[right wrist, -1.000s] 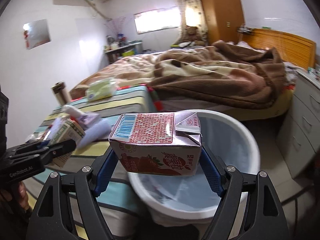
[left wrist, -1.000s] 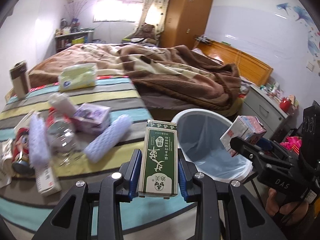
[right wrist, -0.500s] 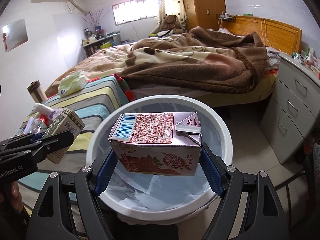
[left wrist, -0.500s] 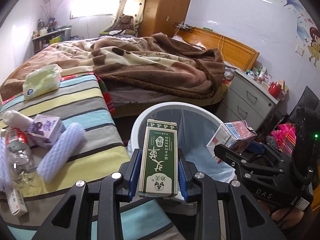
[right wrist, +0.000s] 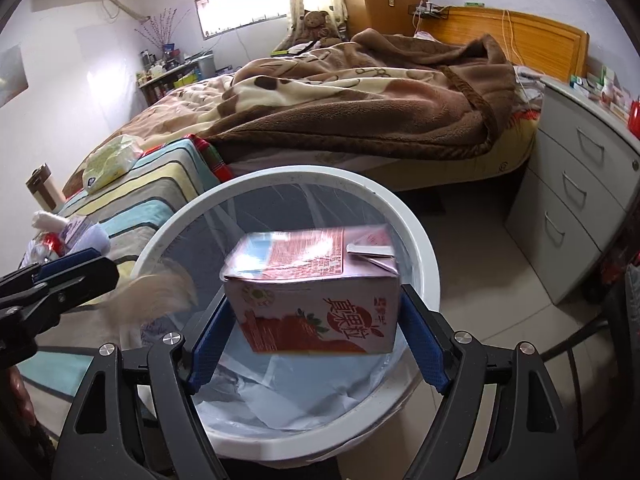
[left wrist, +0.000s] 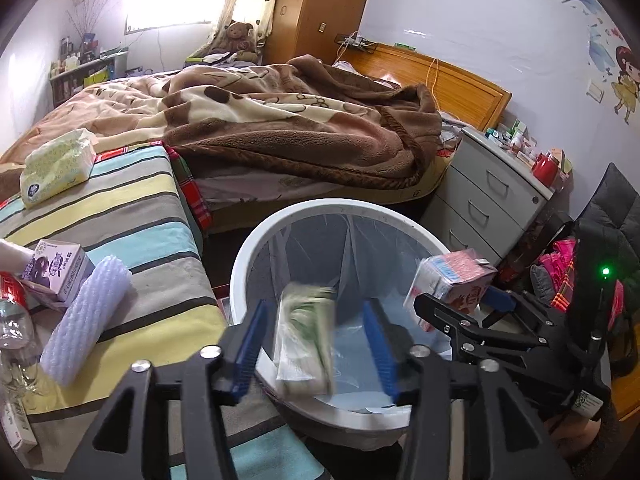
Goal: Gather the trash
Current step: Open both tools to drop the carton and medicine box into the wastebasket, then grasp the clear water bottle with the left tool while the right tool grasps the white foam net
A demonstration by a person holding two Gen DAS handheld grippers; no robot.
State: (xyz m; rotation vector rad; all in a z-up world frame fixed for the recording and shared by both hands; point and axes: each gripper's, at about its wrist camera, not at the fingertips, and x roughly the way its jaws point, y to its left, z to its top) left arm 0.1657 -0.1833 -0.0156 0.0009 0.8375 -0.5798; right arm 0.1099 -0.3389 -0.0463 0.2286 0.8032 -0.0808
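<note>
The white trash bin (left wrist: 280, 220) with a clear liner stands beside the striped bed; it also shows in the right wrist view (right wrist: 424, 248). My left gripper (left wrist: 316, 340) is open above its near rim. The green box (left wrist: 306, 340) is blurred and loose between its pads, dropping into the bin; in the right wrist view it is a pale blur (right wrist: 156, 292). My right gripper (right wrist: 316, 320) is open over the bin. The red juice carton (right wrist: 316, 288) is blurred and free of both pads, falling. The carton also shows in the left wrist view (left wrist: 452, 280).
More trash lies on the striped cover at left: a white foam roll (left wrist: 84, 320), a small purple carton (left wrist: 60, 268), a clear bottle (left wrist: 12, 320), a green tissue pack (left wrist: 56, 164). A grey drawer unit (left wrist: 492, 200) stands right of the bin. A brown blanket (left wrist: 300, 128) covers the bed behind.
Both grippers moved further over the bin and opened. The green box and the red carton, held before, are now loose and falling.
</note>
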